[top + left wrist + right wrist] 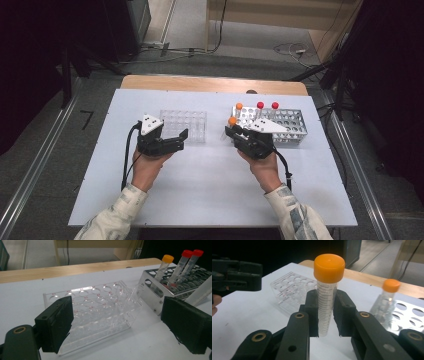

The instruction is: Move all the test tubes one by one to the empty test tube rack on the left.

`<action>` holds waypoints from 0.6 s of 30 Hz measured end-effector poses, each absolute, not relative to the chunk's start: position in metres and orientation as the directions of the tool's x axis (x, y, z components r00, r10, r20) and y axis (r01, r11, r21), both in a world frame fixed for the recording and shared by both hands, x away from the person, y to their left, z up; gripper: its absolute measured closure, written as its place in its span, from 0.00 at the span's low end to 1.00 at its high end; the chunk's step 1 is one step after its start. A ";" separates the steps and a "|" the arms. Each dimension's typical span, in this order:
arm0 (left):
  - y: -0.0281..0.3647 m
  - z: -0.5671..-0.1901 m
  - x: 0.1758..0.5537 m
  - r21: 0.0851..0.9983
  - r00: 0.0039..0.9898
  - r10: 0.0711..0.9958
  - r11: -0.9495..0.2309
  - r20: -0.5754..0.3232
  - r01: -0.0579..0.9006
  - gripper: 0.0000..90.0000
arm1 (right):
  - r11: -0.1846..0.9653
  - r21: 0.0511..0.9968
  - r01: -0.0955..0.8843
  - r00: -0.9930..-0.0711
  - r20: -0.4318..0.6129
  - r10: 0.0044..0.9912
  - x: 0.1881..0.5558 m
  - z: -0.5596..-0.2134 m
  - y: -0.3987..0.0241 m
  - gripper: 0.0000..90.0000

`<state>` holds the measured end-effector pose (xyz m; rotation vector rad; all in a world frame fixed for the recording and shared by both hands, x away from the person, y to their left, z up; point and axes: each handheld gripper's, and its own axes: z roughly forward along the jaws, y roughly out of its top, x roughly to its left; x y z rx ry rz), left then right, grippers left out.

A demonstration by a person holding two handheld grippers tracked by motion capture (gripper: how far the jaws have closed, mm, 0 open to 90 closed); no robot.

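Orange-capped clear plastic tube point(327, 297) stands upright, clamped in the right gripper point(326, 315), left of the perforated metal rack point(290, 122); the left gripper point(117, 322) gapes wide before the clear acrylic rack point(95, 307).

In the right gripper view the lower end of the orange-capped tube point(327, 297) is hidden behind the fingers point(344, 312), and its contents can't be read. The metal rack point(404, 317) is cut off by the right edge there; 2nd orange-capped tube point(389, 298) is blurred. In the left gripper view the right finger point(186, 327) runs off the frame, and the clear rack's point(95, 312) red hole labels are too small to read. High view: sleeves point(117, 212) cut off at bottom edge.
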<state>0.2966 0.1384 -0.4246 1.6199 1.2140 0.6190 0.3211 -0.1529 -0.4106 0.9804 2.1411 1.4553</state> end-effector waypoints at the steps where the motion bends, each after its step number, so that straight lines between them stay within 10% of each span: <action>1: 0.137 -0.423 0.296 0.911 0.378 0.913 -0.019 -0.152 0.411 0.13 | 0.231 0.913 0.335 -0.695 0.074 0.715 0.320 -0.412 -0.151 0.80; 18: 0.110 -0.409 0.281 0.918 0.518 0.841 -0.072 -0.154 0.390 0.19 | 0.346 0.879 0.329 -0.781 0.047 0.623 0.307 -0.432 -0.103 0.80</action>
